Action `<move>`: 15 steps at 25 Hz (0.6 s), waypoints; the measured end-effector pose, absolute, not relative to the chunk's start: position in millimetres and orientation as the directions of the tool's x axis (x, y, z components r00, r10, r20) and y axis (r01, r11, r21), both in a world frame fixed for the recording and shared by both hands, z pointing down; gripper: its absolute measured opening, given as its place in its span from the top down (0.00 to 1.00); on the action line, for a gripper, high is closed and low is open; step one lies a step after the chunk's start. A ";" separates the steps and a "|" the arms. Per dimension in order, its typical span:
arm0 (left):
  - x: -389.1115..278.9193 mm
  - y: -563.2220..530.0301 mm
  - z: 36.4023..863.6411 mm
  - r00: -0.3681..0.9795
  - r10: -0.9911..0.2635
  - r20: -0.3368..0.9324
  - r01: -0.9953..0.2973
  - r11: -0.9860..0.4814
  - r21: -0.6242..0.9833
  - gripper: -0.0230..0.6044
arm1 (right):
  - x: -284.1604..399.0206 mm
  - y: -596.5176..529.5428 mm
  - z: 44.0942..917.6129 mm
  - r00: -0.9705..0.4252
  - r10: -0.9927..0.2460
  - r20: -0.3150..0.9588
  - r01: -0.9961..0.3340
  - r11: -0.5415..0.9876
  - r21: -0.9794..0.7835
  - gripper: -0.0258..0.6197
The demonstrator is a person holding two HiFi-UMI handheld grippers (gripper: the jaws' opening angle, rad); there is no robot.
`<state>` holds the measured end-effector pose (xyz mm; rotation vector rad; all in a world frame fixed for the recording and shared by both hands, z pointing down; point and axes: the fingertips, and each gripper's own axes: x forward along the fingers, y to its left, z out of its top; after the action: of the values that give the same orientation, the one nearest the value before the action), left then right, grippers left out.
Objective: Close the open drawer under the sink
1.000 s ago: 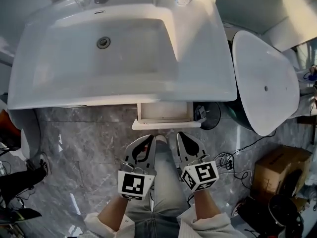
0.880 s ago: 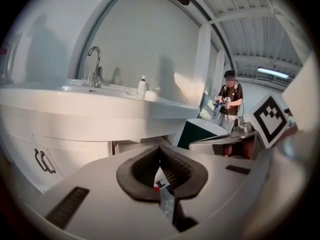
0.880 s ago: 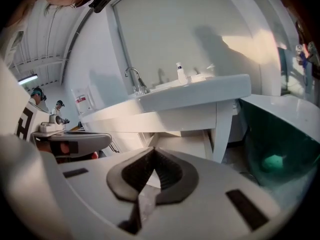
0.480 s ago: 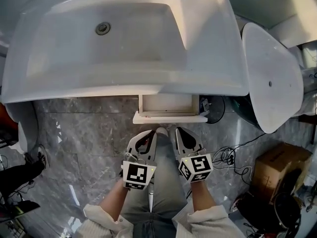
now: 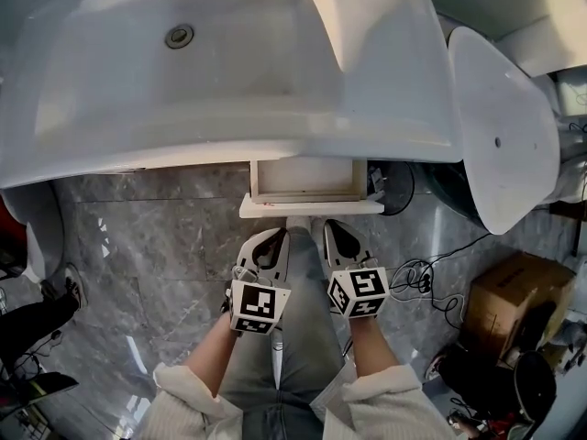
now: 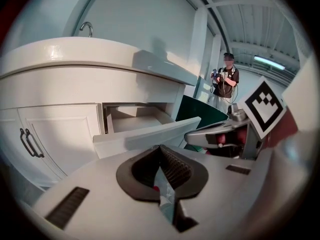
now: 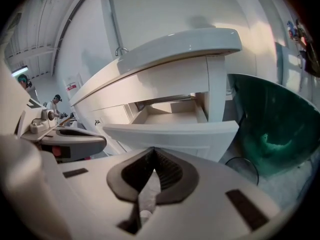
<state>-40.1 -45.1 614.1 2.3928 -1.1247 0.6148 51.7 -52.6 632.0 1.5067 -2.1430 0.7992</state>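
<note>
Drawer (image 5: 310, 183) under the sink (image 5: 229, 81) stood pulled out, its white front facing the person; nearest the head camera were two pale sleeves and a leg in jeans above the grey marble floor (image 5: 147, 236); just beyond them the left tool (image 5: 273, 235) and the right tool (image 5: 334, 225) were held side by side, close together, both pointing at the drawer front and just short of it, not touching it; each tool's own view showed its jaws closed tip to tip with nothing between them; farther on, left of the drawer, a white cabinet door (image 6: 55, 134) carried a dark handle (image 6: 27, 143); above, the basin with its drain (image 5: 179, 36) overhung the drawer; off to the right a dark green tub (image 7: 270, 124) sat partly under a white oval panel (image 5: 495, 126), with cables (image 5: 426, 287) and a cardboard box (image 5: 514, 305) on the floor near it.
</note>
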 end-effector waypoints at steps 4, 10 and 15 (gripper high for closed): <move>-43.3 -47.0 619.8 0.559 -0.613 0.558 -0.805 -0.563 0.187 0.94 | 57.3 -49.4 642.1 -0.322 -0.704 0.633 -0.947 0.248 -0.205 0.95; -41.8 -56.8 627.9 0.538 -0.618 0.574 -0.817 -0.550 0.174 0.94 | 60.3 -55.8 649.6 -0.315 -0.699 0.642 -0.949 0.245 -0.198 0.95; -41.3 -65.1 629.8 0.536 -0.616 0.577 -0.814 -0.557 0.162 0.94 | 58.5 -66.9 646.4 -0.307 -0.712 0.632 -0.952 0.230 -0.203 0.95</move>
<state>-41.3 -65.1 629.8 2.3634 -1.1683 0.6521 58.5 -66.9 646.4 1.5302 -2.1029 0.7974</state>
